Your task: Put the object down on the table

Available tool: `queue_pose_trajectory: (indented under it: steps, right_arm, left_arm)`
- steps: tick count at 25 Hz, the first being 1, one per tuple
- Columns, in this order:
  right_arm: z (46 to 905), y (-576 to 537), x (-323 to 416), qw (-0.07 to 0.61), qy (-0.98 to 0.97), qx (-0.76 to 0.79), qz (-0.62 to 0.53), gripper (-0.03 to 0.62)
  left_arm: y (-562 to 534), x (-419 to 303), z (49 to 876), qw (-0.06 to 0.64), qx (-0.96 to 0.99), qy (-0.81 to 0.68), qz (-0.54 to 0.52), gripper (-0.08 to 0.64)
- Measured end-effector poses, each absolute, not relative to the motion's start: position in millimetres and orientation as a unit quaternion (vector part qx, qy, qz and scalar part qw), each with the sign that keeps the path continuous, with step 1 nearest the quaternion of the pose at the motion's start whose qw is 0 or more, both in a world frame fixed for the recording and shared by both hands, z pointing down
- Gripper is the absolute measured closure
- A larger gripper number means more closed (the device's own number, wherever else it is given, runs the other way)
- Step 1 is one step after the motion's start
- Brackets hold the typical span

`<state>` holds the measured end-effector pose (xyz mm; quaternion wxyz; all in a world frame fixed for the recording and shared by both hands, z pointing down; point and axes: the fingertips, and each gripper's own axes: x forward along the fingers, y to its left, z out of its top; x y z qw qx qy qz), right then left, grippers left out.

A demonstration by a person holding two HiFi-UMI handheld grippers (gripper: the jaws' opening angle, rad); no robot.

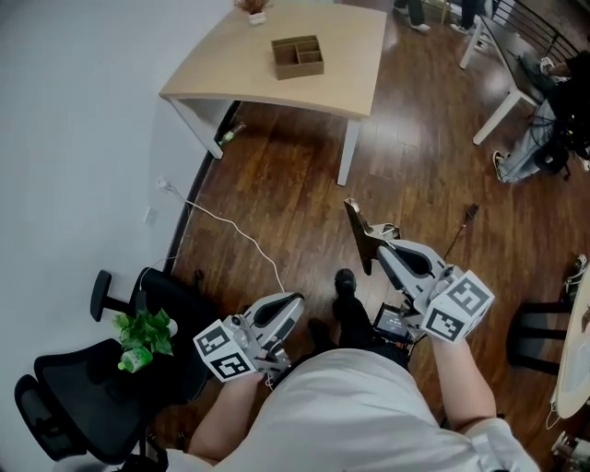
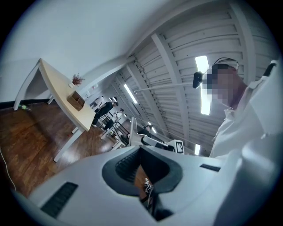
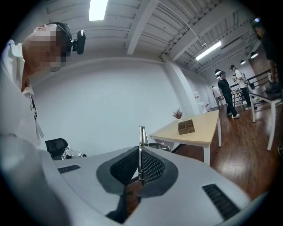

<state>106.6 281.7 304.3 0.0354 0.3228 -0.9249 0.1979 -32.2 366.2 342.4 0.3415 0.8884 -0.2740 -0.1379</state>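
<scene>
My right gripper (image 1: 378,247) is held at waist height over the wooden floor, shut on a thin flat plate (image 1: 358,232) that sticks up and forward from its jaws. In the right gripper view the plate (image 3: 142,137) stands edge-on, a narrow metallic strip between the closed pads of that gripper (image 3: 140,164). My left gripper (image 1: 293,305) hangs lower and to the left, its jaws together with nothing between them; in its own view the left gripper (image 2: 141,152) shows only a sliver of floor. The light wooden table (image 1: 338,72) stands far ahead, well beyond both grippers.
A brown compartment box (image 1: 297,56) sits on the table, with a small plant (image 1: 253,8) at its far edge. A black office chair (image 1: 88,387) holding a green plant (image 1: 143,334) is at my lower left. A white cable (image 1: 241,236) crosses the floor. Another white desk (image 1: 502,78) stands at the right.
</scene>
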Motion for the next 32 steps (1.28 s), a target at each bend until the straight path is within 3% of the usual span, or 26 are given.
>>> queue_pose_trajectory:
  steps: [7,23,32]
  right_arm:
    - [315,231,100,0.035,-0.935,0.297,0.192,0.588]
    - [329,78,159,0.027,-0.934,0.274,0.226,0.588]
    - [340,24,144,0.027,-0.931,0.270,0.242,0.588]
  left_arm:
    - [312,-40,352,0.339,0.878,-0.308,-0.141,0.561]
    - [141,18,332,0.372,0.860,-0.307,-0.167,0.561]
    - [92,-10,325,0.376,0.849,-0.317,-0.192,0.561]
